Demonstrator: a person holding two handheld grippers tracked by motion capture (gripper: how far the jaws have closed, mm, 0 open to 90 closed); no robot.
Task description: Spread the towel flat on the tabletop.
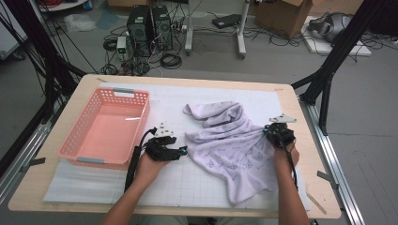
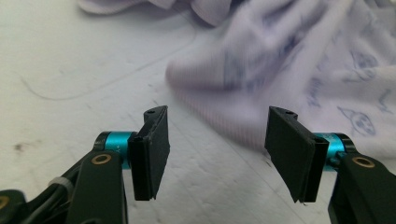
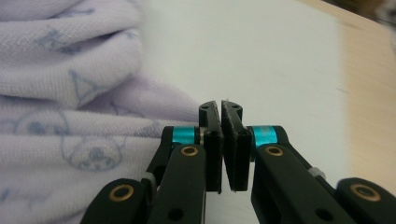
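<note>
A pale lilac towel [image 1: 230, 140] with a blue print lies crumpled across the white mat in the middle of the table. My left gripper [image 1: 182, 151] rests at its left edge, jaws open, and the left gripper view shows the towel [image 2: 280, 70] just beyond the gripper [image 2: 217, 149] with nothing between the pads. My right gripper [image 1: 268, 132] sits at the towel's right edge. In the right gripper view its jaws [image 3: 222, 140] are pressed together, pinching a thin bit of the towel's [image 3: 70, 107] edge, which runs in from the left.
A pink plastic basket [image 1: 84, 136] stands at the left of the table, close to my left hand. The gridded white mat [image 1: 187, 187] covers most of the wooden tabletop. Black frame posts rise at both sides, with cables and boxes on the floor behind.
</note>
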